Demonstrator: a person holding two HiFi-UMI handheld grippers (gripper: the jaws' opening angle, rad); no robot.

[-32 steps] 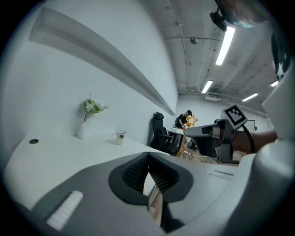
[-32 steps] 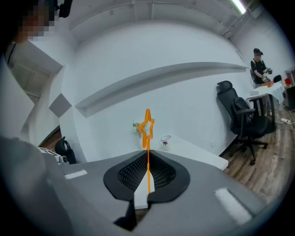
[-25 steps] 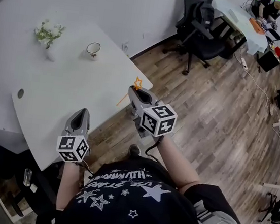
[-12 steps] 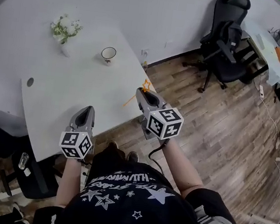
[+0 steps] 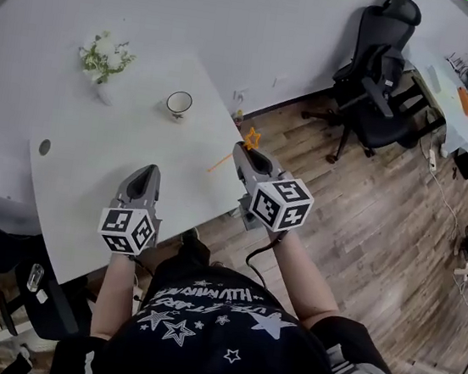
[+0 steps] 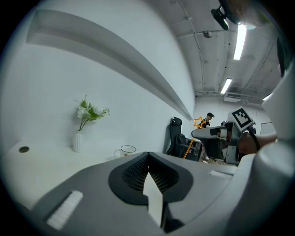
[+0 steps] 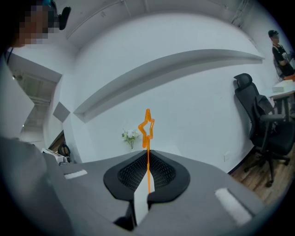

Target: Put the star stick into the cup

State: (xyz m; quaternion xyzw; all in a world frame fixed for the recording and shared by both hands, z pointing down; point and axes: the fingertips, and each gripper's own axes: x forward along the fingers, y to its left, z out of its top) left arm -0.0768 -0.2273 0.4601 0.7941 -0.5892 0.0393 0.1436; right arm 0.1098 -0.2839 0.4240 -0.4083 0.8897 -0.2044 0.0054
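The orange star stick (image 5: pixel 251 138) is clamped in my right gripper (image 5: pixel 244 151), which is shut on its thin shaft. It hangs at the right edge of the white table (image 5: pixel 93 151). In the right gripper view the star stick (image 7: pixel 147 126) rises above the right gripper (image 7: pixel 148 154). The white cup (image 5: pixel 177 103) stands upright on the table, up and to the left of that gripper. My left gripper (image 5: pixel 144 180) is shut and empty over the table's near part. From the left gripper (image 6: pixel 149 155) I see the cup (image 6: pixel 127 150) ahead and the star stick (image 6: pixel 198 122) at right.
A white vase of flowers (image 5: pixel 105 62) stands at the table's far left, and a round cable hole (image 5: pixel 44 147) is near its left edge. A black office chair (image 5: pixel 380 81) stands on the wooden floor (image 5: pixel 367 216) to the right.
The head view has swung, so everything sits a little differently in frame. Both grippers keep about the same places by the table, and the right one still holds the stick.
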